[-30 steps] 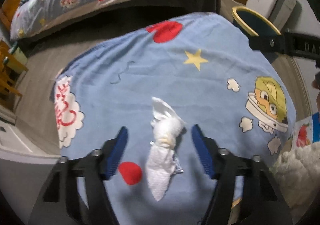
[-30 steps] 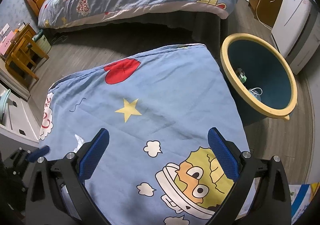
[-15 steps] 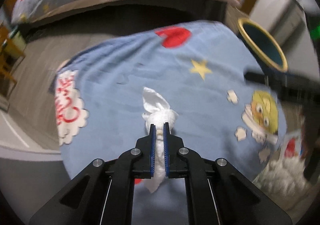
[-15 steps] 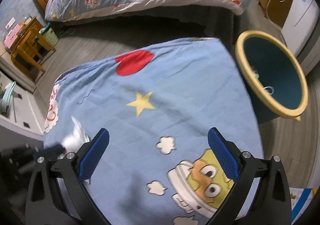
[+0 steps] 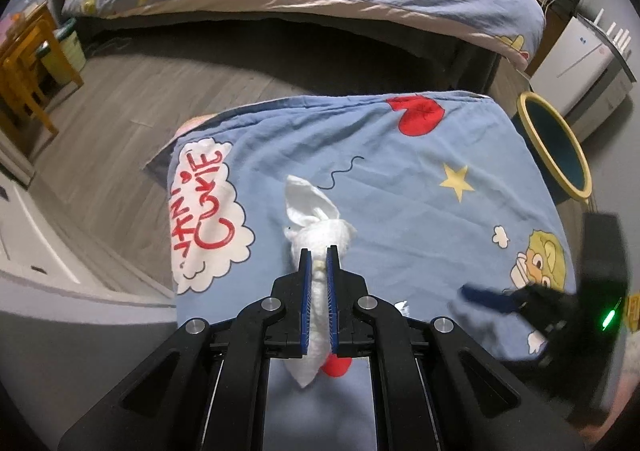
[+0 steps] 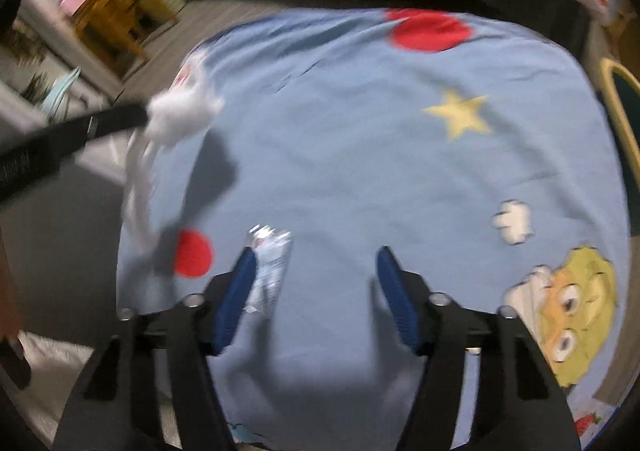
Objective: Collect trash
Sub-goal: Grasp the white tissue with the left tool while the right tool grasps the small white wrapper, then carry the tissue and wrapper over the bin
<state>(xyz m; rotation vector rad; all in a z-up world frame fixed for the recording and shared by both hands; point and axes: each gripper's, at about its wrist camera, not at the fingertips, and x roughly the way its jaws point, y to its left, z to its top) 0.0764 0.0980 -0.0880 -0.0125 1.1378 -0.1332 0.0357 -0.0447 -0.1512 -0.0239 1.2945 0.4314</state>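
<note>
Blue cartoon sheet [image 5: 400,179], white tissue [image 5: 320,235] pinched in left claw [image 5: 319,263]

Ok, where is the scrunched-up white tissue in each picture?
Left wrist view: the white tissue is in the lower middle, pinched between the shut pads of the left gripper.
Right wrist view: it is at the upper left, blurred, at the tip of the black gripper that comes in from the left edge.
Shared landmark: the yellow star on the blue cloth.
</note>
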